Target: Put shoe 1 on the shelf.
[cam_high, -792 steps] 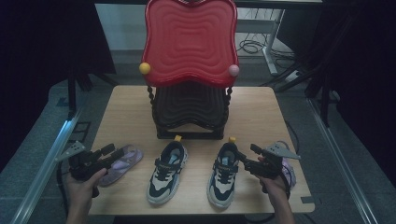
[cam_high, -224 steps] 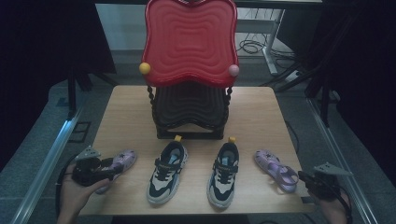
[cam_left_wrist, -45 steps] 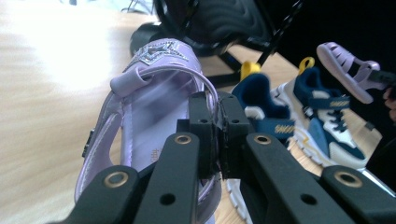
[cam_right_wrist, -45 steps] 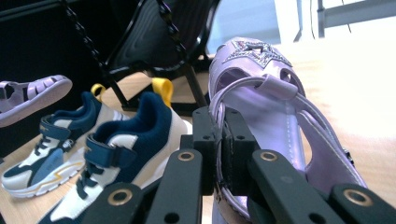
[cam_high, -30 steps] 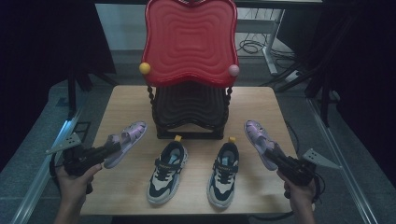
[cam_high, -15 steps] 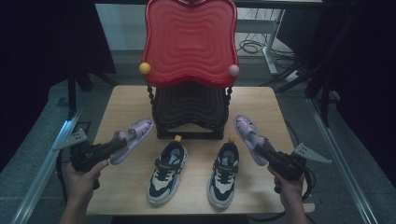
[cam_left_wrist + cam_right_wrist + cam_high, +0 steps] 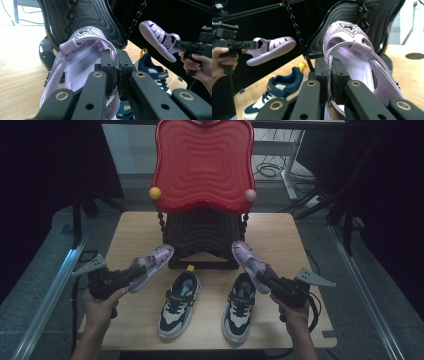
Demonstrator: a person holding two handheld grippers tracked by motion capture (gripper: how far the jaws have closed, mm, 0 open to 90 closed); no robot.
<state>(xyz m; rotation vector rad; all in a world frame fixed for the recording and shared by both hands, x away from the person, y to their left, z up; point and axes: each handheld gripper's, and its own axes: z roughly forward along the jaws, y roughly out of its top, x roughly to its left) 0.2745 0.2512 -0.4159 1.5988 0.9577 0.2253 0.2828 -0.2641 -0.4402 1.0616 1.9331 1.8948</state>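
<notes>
Sandals (image 7: pixel 152 266) — two; sneakers (image 7: pixel 178 304) — two

Rack (image 7: pixel 202 240) behind two sneakers (image 7: pixel 179 304), a sandal (image 7: pixel 150 266) held at each side

So the right gripper (image 7: pixel 329 75) is pinching the heel strap of a lilac sandal (image 7: pixel 354 50), fingers (image 7: pixel 321 75) squeezed tight on it, and the sandal is sticking out away from the camera with its sparkly toe pointing at the black ribbed rack (image 7: pixel 352 15) behind. A black beaded chain (image 7: pixel 295 30) is hanging down just left of it. Over on the far left, the other hand (image 7: pixel 222 60) is holding its gripper (image 7: pixel 255 45) level, gripping a second lilac sandal (image 7: pixel 273 48) by the heel, up off the worktop (image 7: pixel 409 72). Below that one, a navy and white sneaker (image 7: pixel 277 92) is sitting on the wood.
</notes>
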